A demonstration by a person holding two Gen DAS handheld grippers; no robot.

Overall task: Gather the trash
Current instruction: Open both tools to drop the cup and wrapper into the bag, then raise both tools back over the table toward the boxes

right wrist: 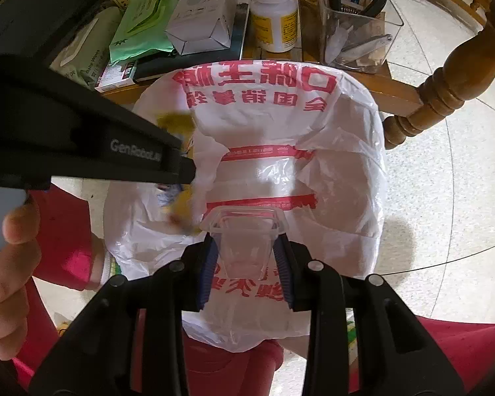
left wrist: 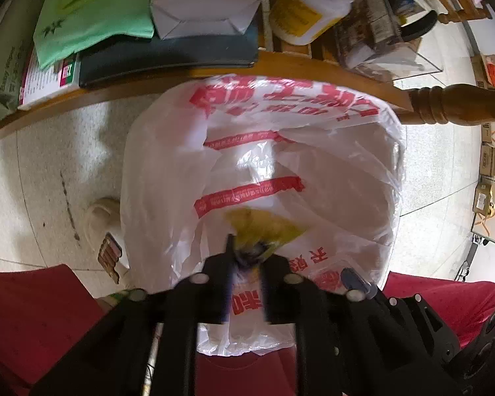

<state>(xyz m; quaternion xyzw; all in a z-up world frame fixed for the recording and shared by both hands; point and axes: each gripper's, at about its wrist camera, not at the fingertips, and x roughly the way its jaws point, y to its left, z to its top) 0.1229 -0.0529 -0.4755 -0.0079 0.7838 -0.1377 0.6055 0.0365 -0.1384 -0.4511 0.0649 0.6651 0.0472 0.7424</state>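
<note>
A white plastic bag with red print stands open on the floor, straight below both grippers. My left gripper hovers over its near rim, jaws a little apart. A blurred yellow wrapper hangs just past the fingertips, its dark end in the gap. From the right wrist view the left gripper reaches in from the left with the yellow wrapper smeared around its tip. My right gripper holds a clear plastic cup, mouth down, between its blue pads over the bag.
Behind the bag is a low wooden table crowded with books, a green pack, a white carton and a yellow-labelled bottle. Its turned leg is to the right. Red-clothed legs flank the bag. Cardboard boxes line the right.
</note>
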